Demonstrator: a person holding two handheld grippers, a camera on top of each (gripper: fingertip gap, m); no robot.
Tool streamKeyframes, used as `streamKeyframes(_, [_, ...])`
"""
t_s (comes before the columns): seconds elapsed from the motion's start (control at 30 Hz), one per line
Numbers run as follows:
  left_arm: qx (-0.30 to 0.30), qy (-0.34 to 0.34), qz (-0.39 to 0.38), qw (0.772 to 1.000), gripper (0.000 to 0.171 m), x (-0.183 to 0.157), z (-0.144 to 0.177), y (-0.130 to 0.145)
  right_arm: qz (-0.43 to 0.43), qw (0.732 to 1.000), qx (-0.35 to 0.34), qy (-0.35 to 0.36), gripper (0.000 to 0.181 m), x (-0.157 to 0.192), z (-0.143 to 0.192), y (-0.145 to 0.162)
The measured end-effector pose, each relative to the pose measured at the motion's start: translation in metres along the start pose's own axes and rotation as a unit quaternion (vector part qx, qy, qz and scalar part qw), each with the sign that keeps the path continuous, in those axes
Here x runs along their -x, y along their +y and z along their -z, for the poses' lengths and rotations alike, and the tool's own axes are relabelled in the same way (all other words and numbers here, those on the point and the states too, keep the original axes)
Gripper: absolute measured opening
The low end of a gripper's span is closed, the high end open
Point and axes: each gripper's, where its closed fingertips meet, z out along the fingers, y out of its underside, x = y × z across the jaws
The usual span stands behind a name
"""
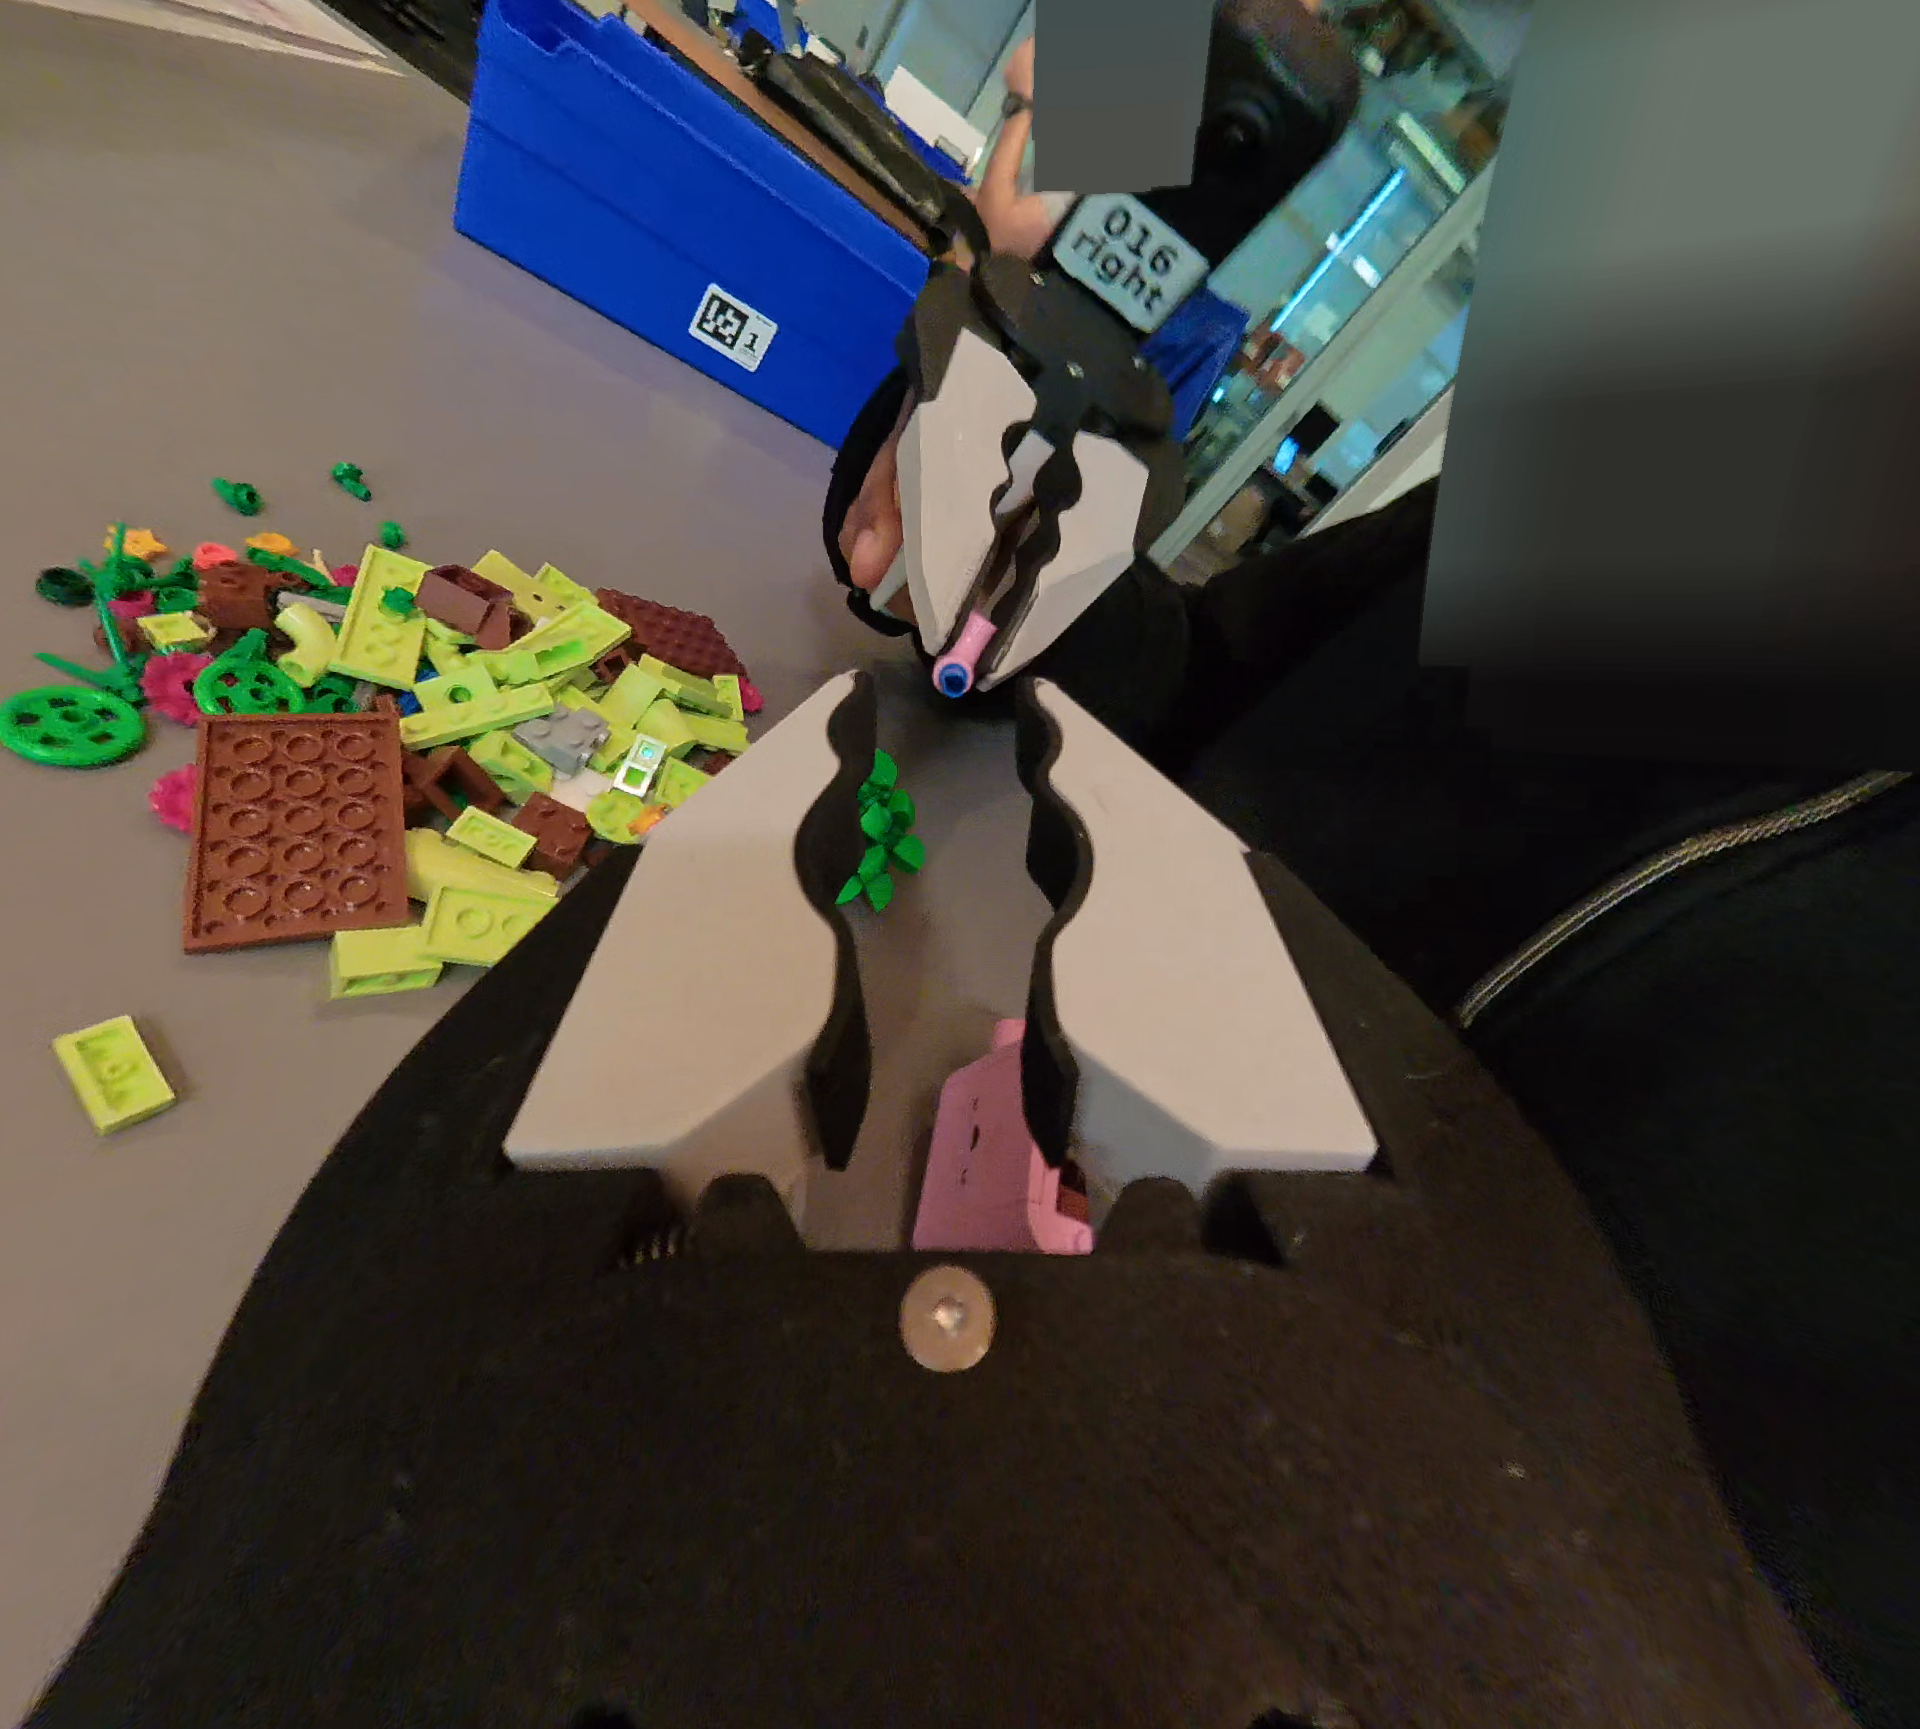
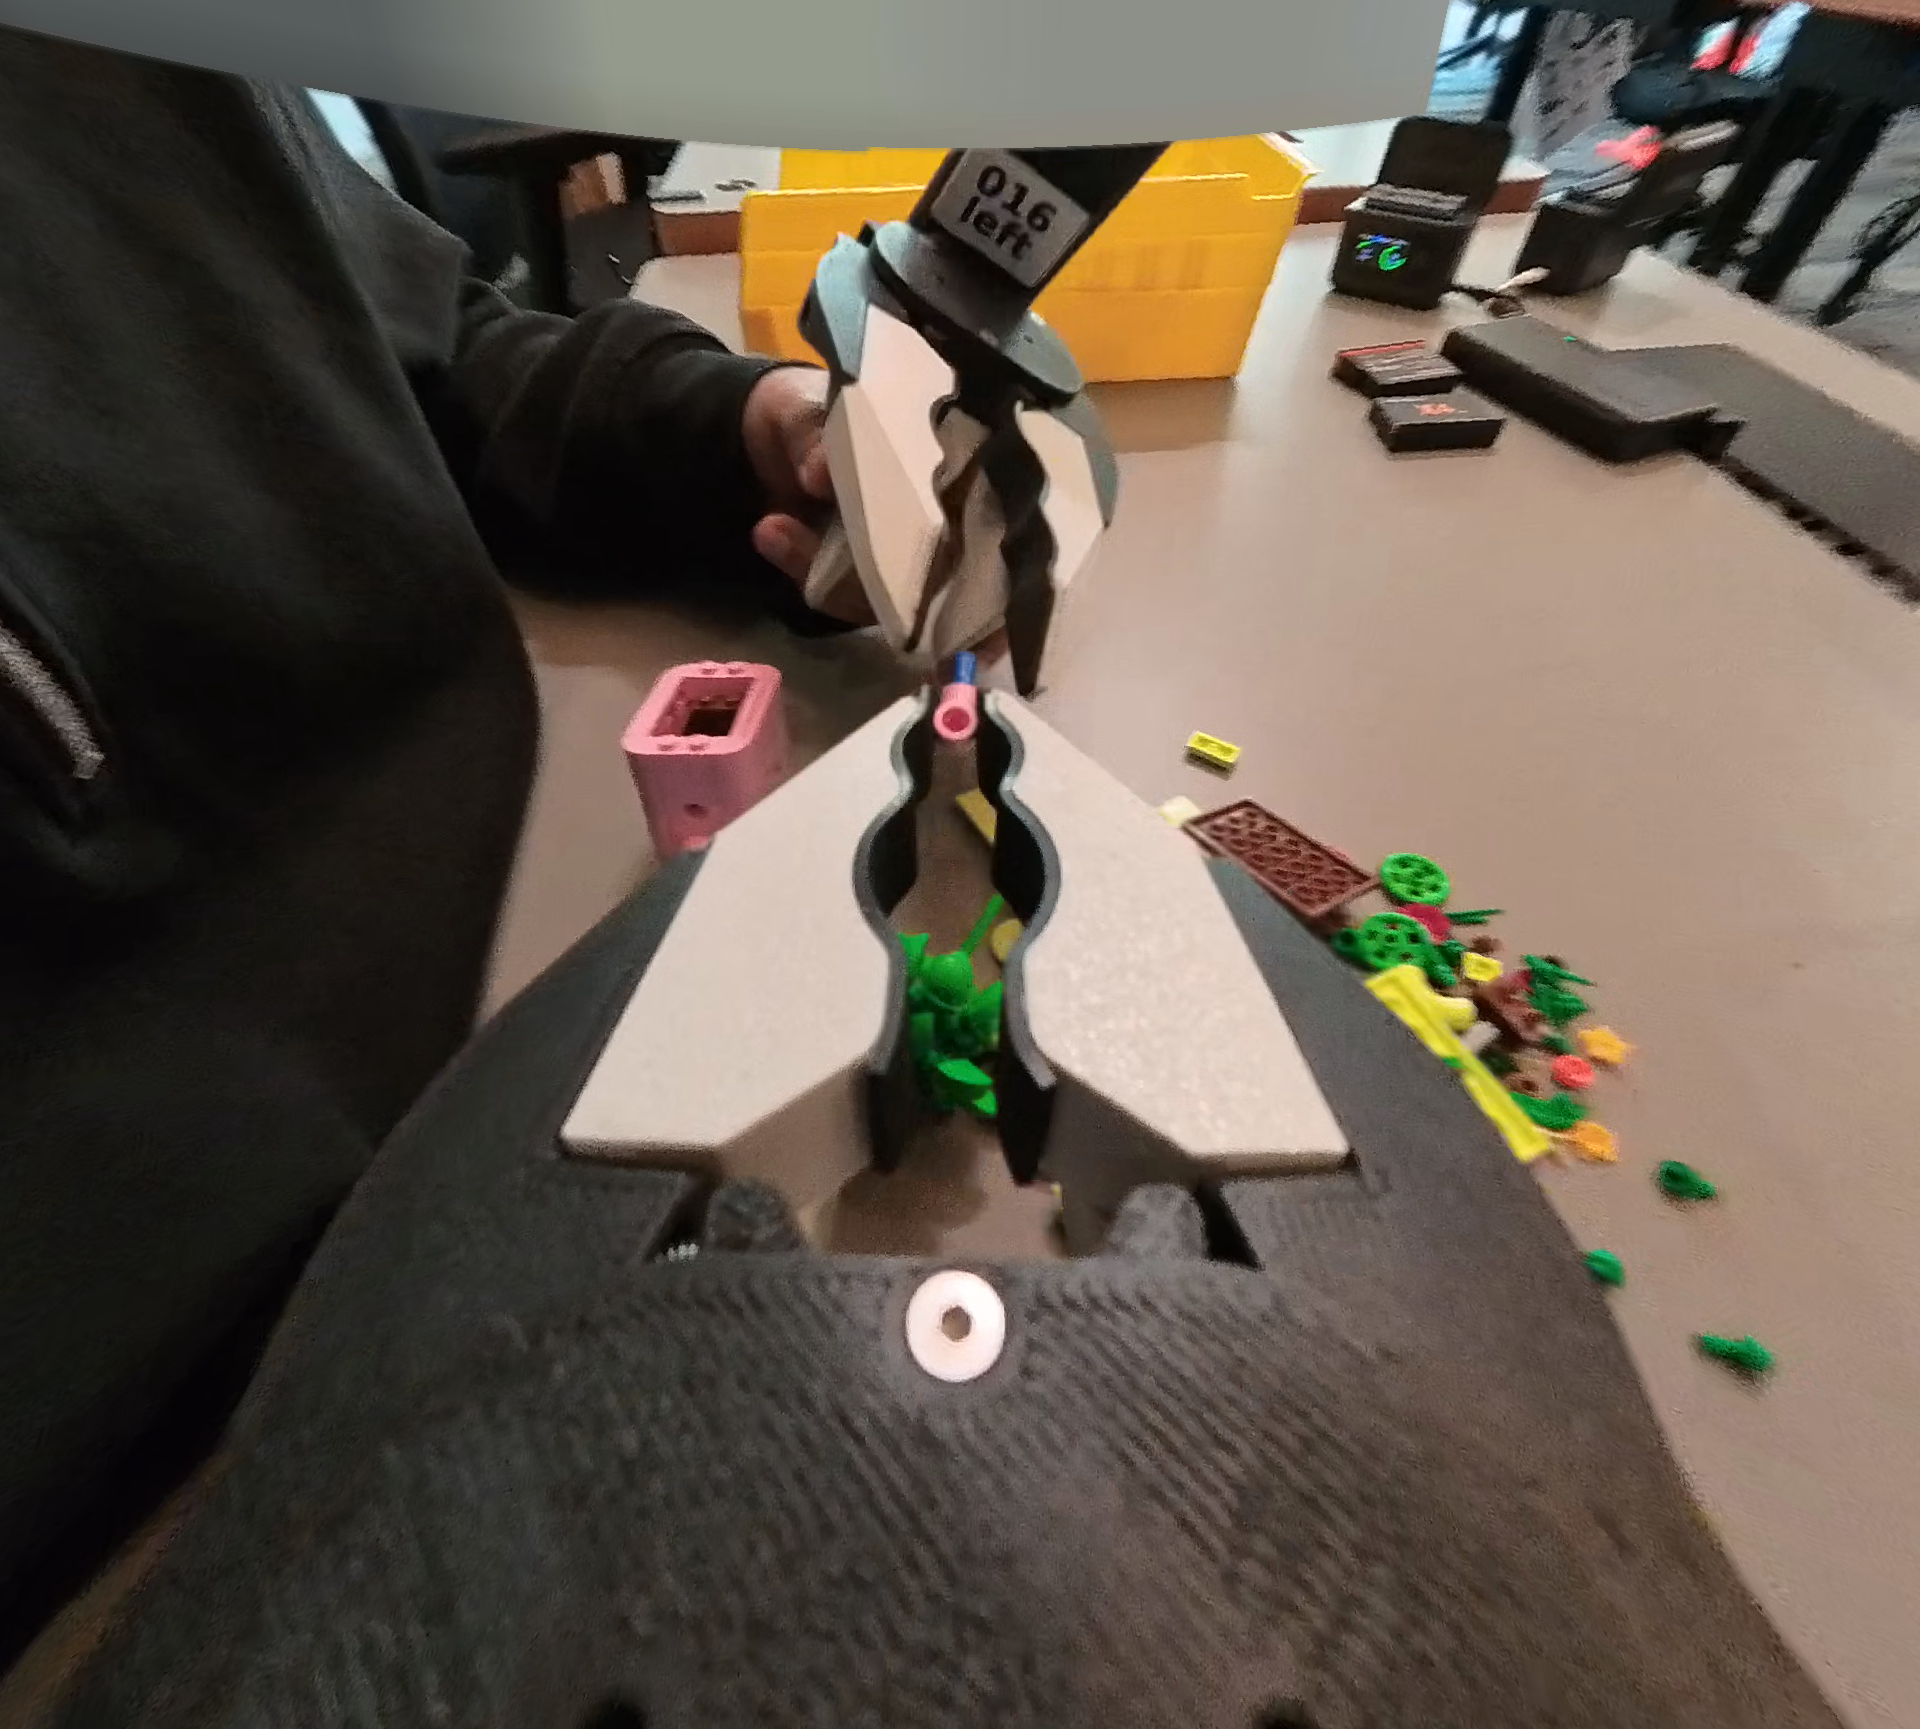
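Note:
My right gripper (image 2: 954, 711) is shut on a small pink peg with a blue tip (image 2: 954, 715), held at its fingertips above the table. It also shows in the left wrist view (image 1: 971, 651), with the peg (image 1: 961, 656) pointing at my left gripper (image 1: 940, 692). The left gripper is open and empty, its tips just in front of the peg. It also shows in the right wrist view (image 2: 977, 656). A pink hollow block (image 2: 707, 744) stands on the table, under the left gripper (image 1: 987, 1149). A green leafy piece (image 1: 883, 827) lies on the table below both grippers (image 2: 951, 1014).
A pile of lime, brown and green bricks (image 1: 468, 692) with a brown studded plate (image 1: 296, 827) lies left on the grey table (image 1: 208, 277). A blue bin (image 1: 665, 225) and a yellow bin (image 2: 1143, 277) stand farther back. Black boxes (image 2: 1434, 422) lie at the far right. A person's dark sleeve (image 2: 260, 536) is close. My two grippers' fingertips are within a few centimetres of each other.

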Motion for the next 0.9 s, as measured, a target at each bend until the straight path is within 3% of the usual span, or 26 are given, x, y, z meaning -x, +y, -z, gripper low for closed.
streamKeyframes(0.17, [0.02, -0.005, -0.087, 0.996, 0.005, -0.011, -0.004, 0.006, -0.148, 0.982, -0.027, -0.114, 0.006, 0.012, 0.0, 0.0])
streamKeyframes(0.27, [0.031, -0.007, -0.101, 0.994, 0.003, -0.012, -0.006, 0.011, -0.189, 0.97, -0.03, -0.147, 0.006, 0.015, 0.0, 0.003])
streamKeyframes(0.4, [0.045, -0.001, -0.101, 0.994, 0.011, -0.014, -0.008, 0.016, -0.204, 0.964, -0.032, -0.167, 0.006, 0.02, -0.002, 0.002])
streamKeyframes(0.5, [0.044, 0.003, -0.105, 0.993, 0.004, -0.016, -0.008, 0.016, -0.204, 0.965, -0.032, -0.165, 0.006, 0.019, -0.002, 0.001])
streamKeyframes(0.9, [0.042, 0.027, -0.072, 0.996, 0.005, -0.018, -0.008, 0.017, -0.216, 0.96, -0.028, -0.174, 0.006, 0.02, -0.001, 0.002])
